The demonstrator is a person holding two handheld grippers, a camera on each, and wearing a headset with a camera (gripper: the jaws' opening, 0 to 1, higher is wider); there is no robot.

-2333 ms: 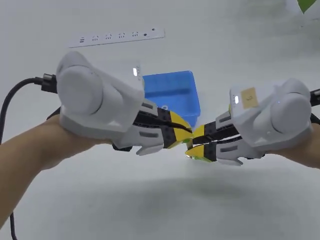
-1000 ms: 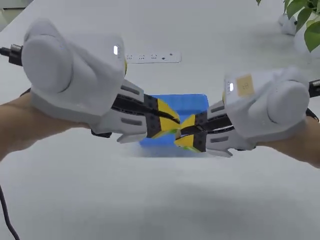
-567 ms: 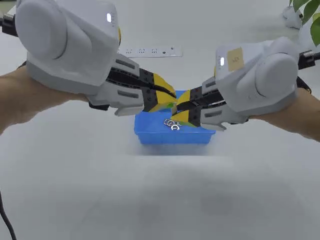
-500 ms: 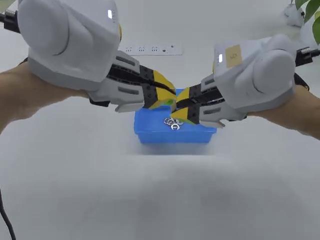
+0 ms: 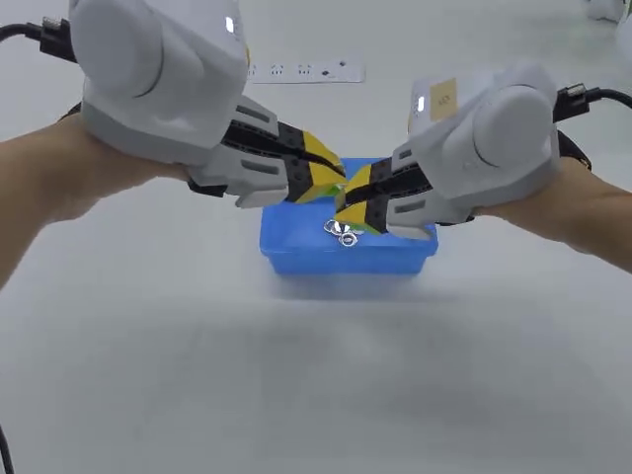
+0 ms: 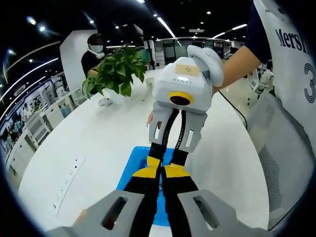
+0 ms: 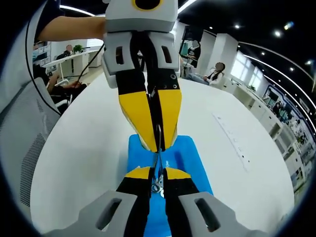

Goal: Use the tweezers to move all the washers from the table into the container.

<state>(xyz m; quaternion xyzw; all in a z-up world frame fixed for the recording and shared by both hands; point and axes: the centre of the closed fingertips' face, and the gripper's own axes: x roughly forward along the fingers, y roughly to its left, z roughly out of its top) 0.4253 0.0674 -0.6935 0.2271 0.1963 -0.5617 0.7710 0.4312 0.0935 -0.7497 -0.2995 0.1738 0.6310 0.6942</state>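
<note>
Pinching the tweezers (image 7: pixel 158 148) with left gripper (image 5: pixel 334 180) and right gripper (image 5: pixel 350 204) both clamped over the blue container (image 5: pixel 296 255), I risk flicking washers (image 5: pixel 343 234) out at 6 o'clock if either slips.

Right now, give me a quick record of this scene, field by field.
Container: blue container, open top, on the white table
Washers: small cluster of washers lying inside the container
Tweezers: thin metal tweezers, tips down at the washers
Left gripper: left gripper above the container, jaws shut on the tweezers
Right gripper: right gripper tip to tip with the left, jaws pressing the tweezers
Background: power strip beyond the container
</note>
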